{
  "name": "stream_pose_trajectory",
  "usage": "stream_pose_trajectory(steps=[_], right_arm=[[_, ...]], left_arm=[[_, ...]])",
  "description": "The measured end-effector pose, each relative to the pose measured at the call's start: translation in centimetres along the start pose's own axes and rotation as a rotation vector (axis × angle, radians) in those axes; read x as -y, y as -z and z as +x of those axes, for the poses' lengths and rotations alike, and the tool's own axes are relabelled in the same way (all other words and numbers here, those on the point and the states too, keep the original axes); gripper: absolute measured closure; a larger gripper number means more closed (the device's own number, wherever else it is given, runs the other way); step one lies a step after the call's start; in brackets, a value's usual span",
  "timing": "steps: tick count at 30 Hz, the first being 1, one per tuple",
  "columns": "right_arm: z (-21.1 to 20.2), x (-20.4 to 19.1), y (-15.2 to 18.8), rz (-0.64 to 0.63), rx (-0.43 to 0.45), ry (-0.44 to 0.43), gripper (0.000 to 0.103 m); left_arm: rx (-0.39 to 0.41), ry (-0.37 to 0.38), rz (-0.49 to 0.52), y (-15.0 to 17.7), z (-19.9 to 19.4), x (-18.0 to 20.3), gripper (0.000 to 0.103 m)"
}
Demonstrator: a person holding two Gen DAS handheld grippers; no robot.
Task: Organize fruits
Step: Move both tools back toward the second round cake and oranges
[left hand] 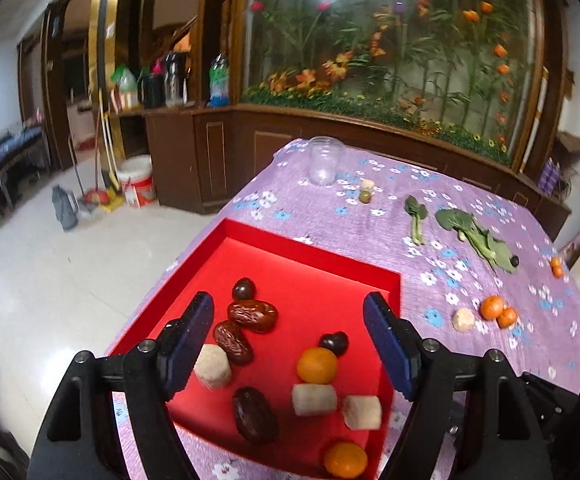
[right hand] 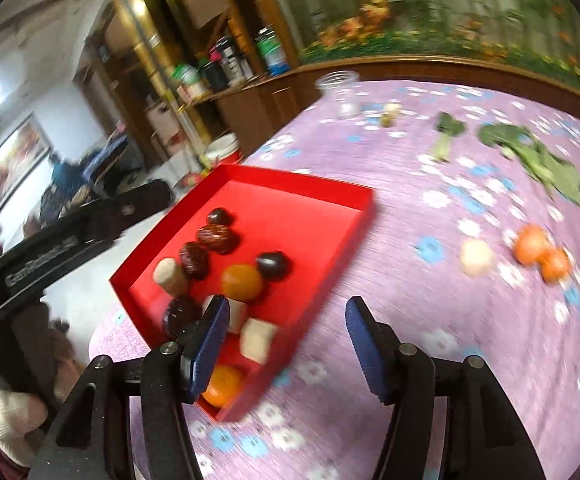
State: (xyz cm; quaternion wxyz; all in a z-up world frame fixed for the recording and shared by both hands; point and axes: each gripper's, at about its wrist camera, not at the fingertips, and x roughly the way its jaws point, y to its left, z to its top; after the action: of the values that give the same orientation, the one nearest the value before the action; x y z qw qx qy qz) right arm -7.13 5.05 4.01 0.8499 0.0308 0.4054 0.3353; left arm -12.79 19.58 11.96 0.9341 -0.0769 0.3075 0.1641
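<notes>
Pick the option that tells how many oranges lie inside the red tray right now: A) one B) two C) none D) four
B: the left wrist view shows one orange mid-tray and another orange at the near edge of the red tray; the other oranges lie out on the tablecloth.

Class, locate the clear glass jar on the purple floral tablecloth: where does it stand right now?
The clear glass jar stands upright at the far edge of the purple floral tablecloth, beyond the red tray; both wrist views show it, with a small green fruit nearest on its right.
</notes>
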Motion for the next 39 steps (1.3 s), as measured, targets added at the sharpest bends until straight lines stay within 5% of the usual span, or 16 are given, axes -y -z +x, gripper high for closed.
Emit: stream_pose_trajectory(steps=[10,21,39], right_arm=[[-5.7,3.3,2.4,0.065,0.099,0.078,0.034],[-9.2,4.1,3.6,0.064,0.17,0.105,0.031],[-8.8,10.8,3.3,0.188,0.151,0.181,0.027]], left_arm=[[0.034,-0.006,0.144,2.1,-4.1,6.3,0.026],[0.079,-0.022,0.211,2.8,-6.6,9.0,0.021],[-0.035,0.039,0.229,3.3,-1.5,10.9,0.021]])
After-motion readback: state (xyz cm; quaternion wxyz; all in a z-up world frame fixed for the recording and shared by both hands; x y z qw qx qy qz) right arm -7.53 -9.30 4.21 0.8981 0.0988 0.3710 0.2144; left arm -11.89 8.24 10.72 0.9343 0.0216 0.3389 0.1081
